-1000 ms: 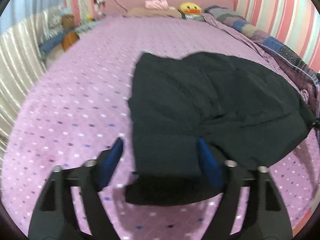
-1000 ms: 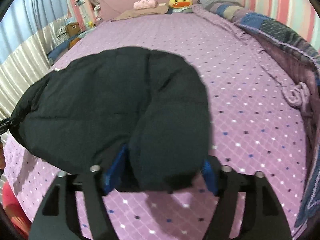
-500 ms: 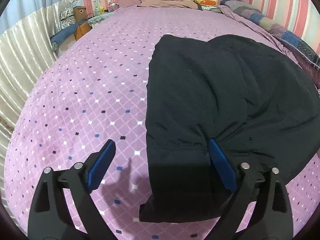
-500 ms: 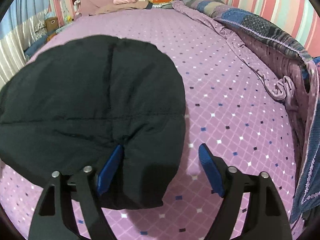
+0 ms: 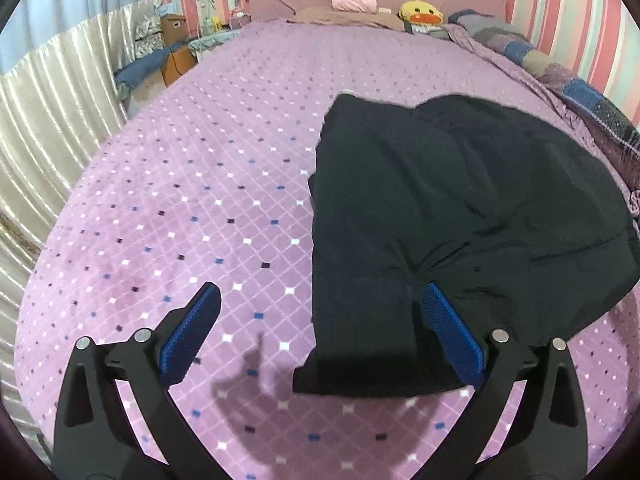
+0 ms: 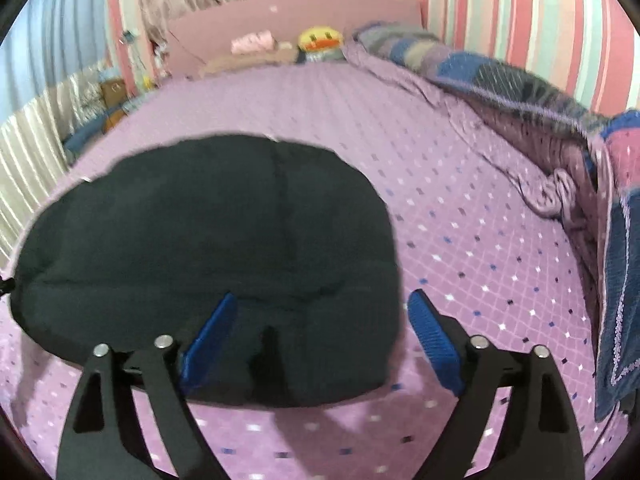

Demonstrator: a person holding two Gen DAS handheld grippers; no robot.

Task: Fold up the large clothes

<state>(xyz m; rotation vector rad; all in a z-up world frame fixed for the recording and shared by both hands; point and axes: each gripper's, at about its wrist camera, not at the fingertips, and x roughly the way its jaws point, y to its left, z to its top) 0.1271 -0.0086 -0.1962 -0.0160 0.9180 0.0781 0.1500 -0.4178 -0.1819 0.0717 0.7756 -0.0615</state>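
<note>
Black padded jacket [image 5: 460,216] lies bunched on the purple diamond-print bedspread [image 5: 192,208], toward the near edge of the bed, one sleeve end trailing closest to the cameras. Left gripper [image 5: 320,332] gapes wide with nothing pinched, its right pad just beside the sleeve. Right gripper [image 6: 320,340] likewise spread wide and empty-handed over the jacket's near hem (yellow duck plush [image 5: 420,14] by the headboard).
</note>
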